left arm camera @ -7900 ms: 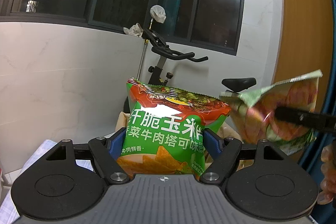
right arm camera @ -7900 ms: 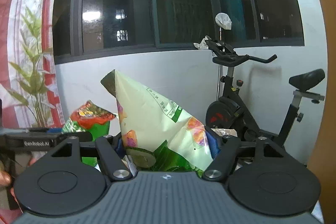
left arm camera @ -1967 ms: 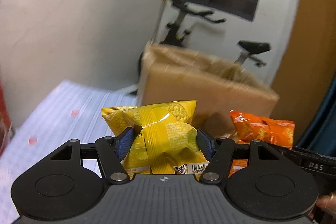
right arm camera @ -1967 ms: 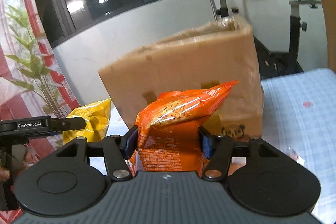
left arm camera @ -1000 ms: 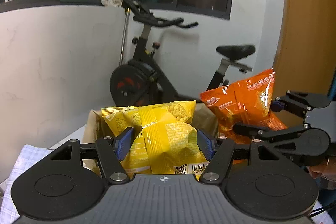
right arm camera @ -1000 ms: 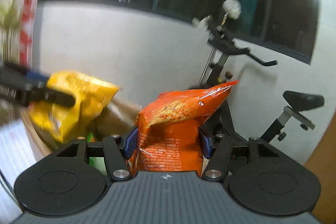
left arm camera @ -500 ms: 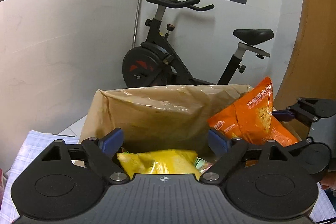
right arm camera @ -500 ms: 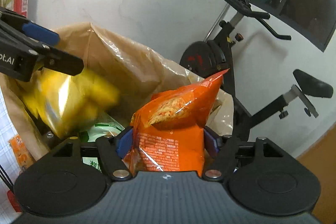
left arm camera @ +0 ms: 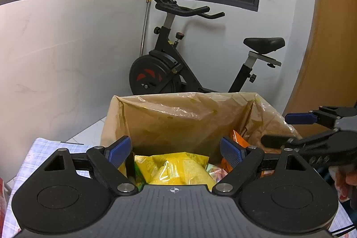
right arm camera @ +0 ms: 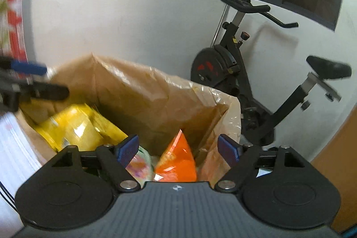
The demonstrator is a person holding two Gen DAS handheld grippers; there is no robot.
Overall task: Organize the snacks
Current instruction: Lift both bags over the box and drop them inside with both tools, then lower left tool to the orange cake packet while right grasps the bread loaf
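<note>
the yellow snack bag [left arm camera: 178, 167] is a shiny, crinkled foil packet, and the orange snack bag [right arm camera: 177, 158] is a glossy packet standing on end with one corner pointing up. one of each shows, both down inside the cardboard box [left arm camera: 178, 117], which is lined with a clear plastic sheet; a pale, colourfully printed packet [right arm camera: 139, 165] lies between them. the left gripper [left arm camera: 176, 148] hangs over the box with its blue pads spread wide and nothing between them, the yellow bag lying below and clear of them. the right gripper [right arm camera: 178, 146] has just been opening, its pads now wide apart with nothing pressed between them; the orange bag sits lower in the box, touching neither pad. one exercise bike [left arm camera: 178, 64] stands behind the box.
</note>
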